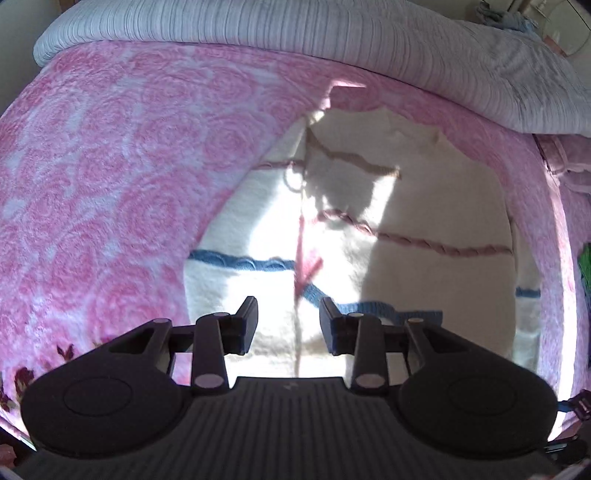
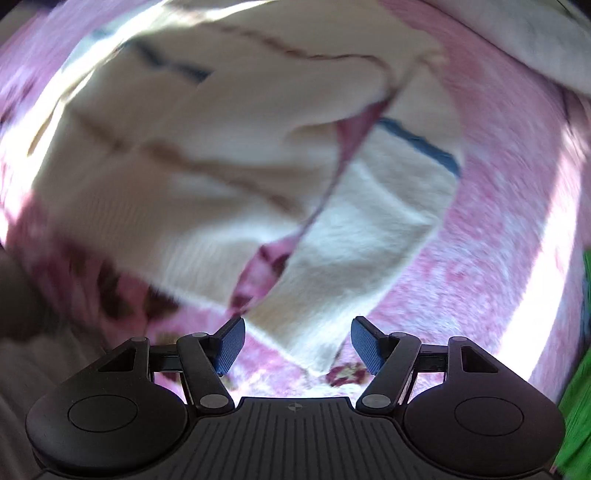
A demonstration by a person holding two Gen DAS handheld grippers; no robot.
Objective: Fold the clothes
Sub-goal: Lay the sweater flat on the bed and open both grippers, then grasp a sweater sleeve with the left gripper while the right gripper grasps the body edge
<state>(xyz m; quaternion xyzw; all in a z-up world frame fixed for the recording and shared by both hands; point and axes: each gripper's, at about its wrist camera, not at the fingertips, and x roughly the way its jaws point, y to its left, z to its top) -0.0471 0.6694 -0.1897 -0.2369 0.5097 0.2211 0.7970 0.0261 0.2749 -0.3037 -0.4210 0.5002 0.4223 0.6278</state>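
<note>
**Ana:** One garment is in play: a cream fleecy top with thin blue and dusty-pink stripes [image 1: 388,206], lying on a pink rose-patterned plush blanket [image 1: 110,184] spread over the bed.

**Ben:** How does it lie?

**Ana:** In the left wrist view it is mostly flat, with a flap doubled over its upper middle, and its length runs away from the camera toward a grey-white ribbed quilt [image 1: 295,33] at the far side. The right wrist view is blurred, yet it shows one sleeve [image 2: 369,236] reaching down toward the camera, apart from the body of the top.

**Ben:** And the fingers?

**Ana:** Both sets stand wide with nothing between them. The left gripper [image 1: 289,319] hovers over the near hem, cloth directly ahead of and beneath its tips. The right gripper [image 2: 297,341] has the sleeve's cuff end lying just ahead, between the lines of its two fingers, though whether it touches I cannot tell.

**Ben:** So which one is nearer to something graspable?

**Ana:** I judge the right, since the cuff points almost straight at it along the sleeve's long axis. The left sits squarely over the body. A partly doubled top fits either a fold under way or a loose heap being laid out.

**Ben:** Anything else?

**Ana:** Something bright green [image 2: 576,406] at the right edge.
</note>
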